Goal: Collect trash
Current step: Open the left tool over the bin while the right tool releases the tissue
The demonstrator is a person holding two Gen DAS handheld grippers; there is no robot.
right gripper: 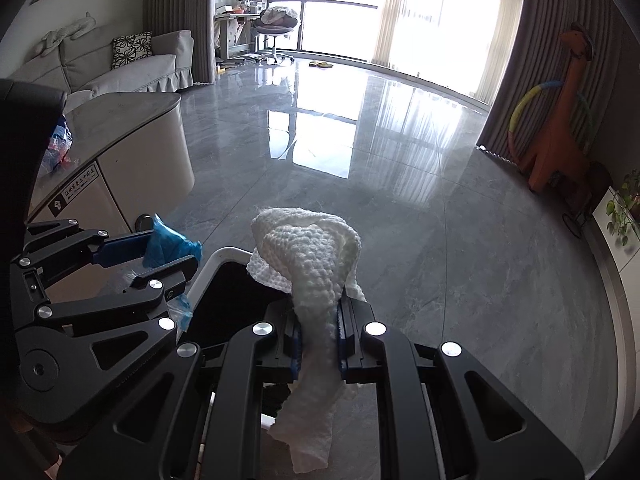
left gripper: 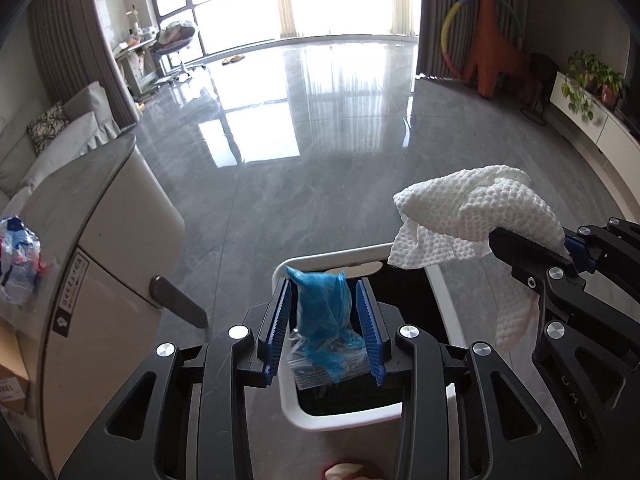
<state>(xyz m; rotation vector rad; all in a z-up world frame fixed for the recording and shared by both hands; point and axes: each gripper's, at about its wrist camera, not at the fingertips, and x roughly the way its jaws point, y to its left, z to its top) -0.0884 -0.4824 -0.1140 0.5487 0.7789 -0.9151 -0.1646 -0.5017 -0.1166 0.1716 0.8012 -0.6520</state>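
Note:
A crumpled blue plastic bag (left gripper: 324, 312) with clear film at its base stands between the blue pads of my left gripper (left gripper: 323, 284). Thin gaps show on both sides of the bag, so the jaws are open around it. It hangs over the black inside of a white-rimmed trash bin (left gripper: 340, 251). My right gripper (right gripper: 318, 312) is shut on a white paper towel (right gripper: 308, 256) that bunches above the pads and trails down below them, over the bin (right gripper: 224, 255). Each wrist view shows the other tool: the right gripper (left gripper: 504, 234) and towel (left gripper: 472, 216), the left gripper (right gripper: 172, 250) and bag (right gripper: 168, 246).
A rounded white cabinet with a grey stone top (left gripper: 100, 208) stands close on the left and carries a crushed plastic bottle (left gripper: 18, 264). A cardboard box (left gripper: 12, 380) sits below it. Glossy grey floor (left gripper: 320, 160) stretches ahead; an orange giraffe (left gripper: 496, 40) and plants (left gripper: 592, 80) line the right wall.

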